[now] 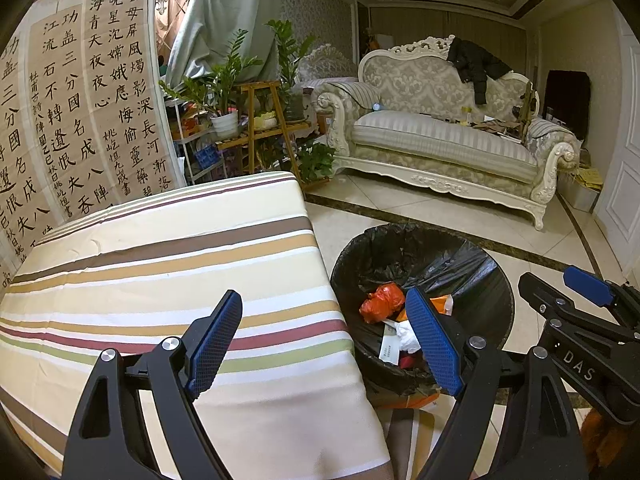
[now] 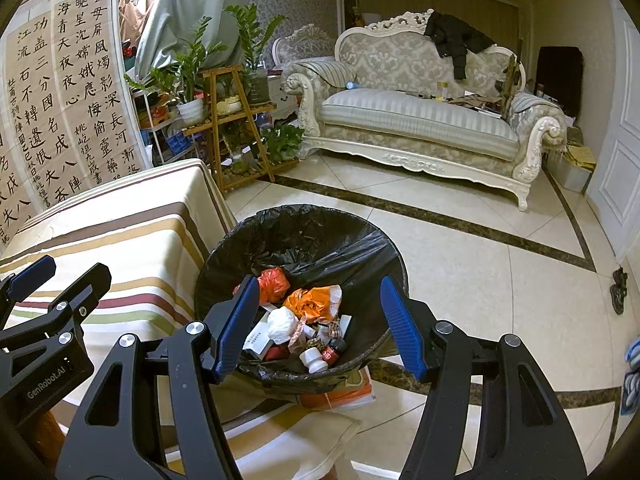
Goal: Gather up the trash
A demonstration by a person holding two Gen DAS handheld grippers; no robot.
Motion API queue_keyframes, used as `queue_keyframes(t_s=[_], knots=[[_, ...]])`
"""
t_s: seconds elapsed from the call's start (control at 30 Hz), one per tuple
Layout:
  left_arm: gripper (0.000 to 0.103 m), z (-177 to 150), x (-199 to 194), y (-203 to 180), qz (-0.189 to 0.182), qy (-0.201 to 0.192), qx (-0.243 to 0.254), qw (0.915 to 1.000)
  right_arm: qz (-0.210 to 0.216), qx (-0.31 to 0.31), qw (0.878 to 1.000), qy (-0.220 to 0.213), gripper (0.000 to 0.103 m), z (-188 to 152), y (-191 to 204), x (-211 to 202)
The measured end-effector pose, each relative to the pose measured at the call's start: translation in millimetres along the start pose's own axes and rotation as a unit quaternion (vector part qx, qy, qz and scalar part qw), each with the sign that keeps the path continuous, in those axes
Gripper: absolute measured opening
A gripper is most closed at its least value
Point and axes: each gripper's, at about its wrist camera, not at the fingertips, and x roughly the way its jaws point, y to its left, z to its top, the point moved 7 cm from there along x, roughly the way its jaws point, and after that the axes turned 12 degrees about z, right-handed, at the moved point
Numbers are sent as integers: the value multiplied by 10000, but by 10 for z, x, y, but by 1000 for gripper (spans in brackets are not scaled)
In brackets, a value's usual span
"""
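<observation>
- left claw (image 1: 324,342) held wide open, empty, over the striped desk (image 1: 160,272) edge.
- right claw (image 2: 320,326) held open, empty, above the trash bin (image 2: 256,232).

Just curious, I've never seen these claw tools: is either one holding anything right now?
No. The left gripper and the right gripper both stand open with nothing between their pads, above the trash bin.

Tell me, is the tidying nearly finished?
It looks close to done. The bin beside the table already holds orange bags, paper and small bottles. The left gripper and right gripper are open and empty. The tablecloth shows no trash, so little seems left.
</observation>
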Motion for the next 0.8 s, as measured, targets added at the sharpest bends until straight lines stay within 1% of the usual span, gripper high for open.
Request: queue_keyframes(t_s=[0.8], knots=[[81, -43, 23, -49, -48, 37, -6, 10000, -1, 2, 10000, 5, 61, 1, -4, 0]])
